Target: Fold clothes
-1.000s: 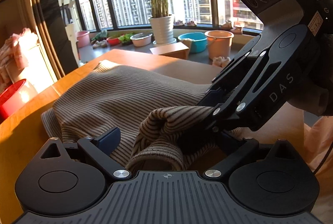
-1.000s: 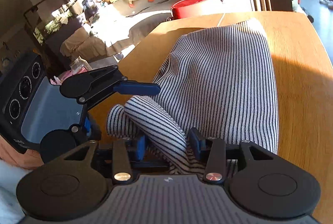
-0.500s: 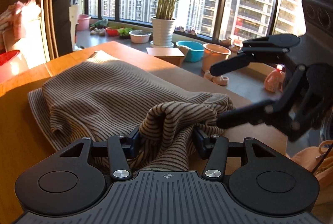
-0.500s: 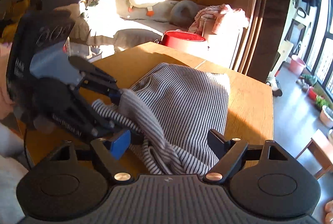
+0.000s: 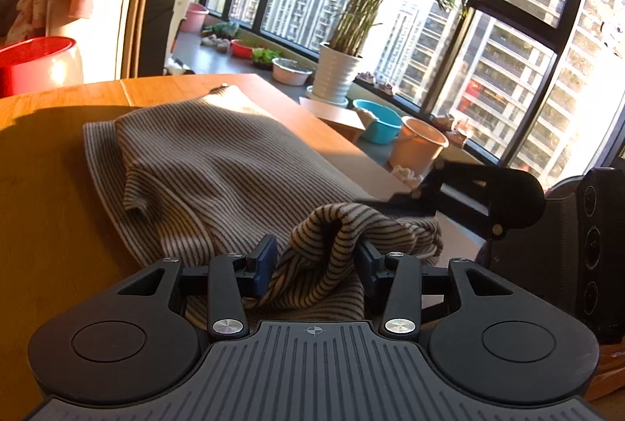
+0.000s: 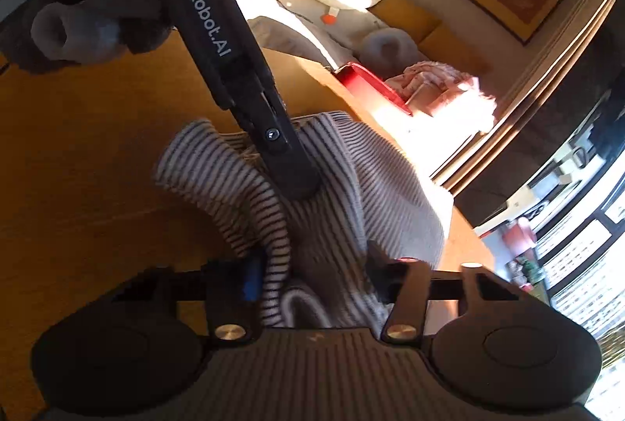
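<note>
A brown-and-cream striped sweater lies spread on the wooden table, with one bunched sleeve raised at its near end. My left gripper is shut on that bunch. From the right wrist view the left gripper comes down from the upper left onto the sweater. My right gripper has its jaws apart with a fold of the sleeve lying between them; this view is blurred. The right gripper touches the far end of the bunch in the left wrist view.
A red tub stands past the table's left edge. Beyond the far edge sit a potted plant, a blue basin and an orange bucket under the windows. Bare table shows left of the sweater.
The left gripper closed on the bunched sleeve while the right gripper let it go and opened. The right gripper's jaws have since narrowed around the fold, and both grippers have swung round.
</note>
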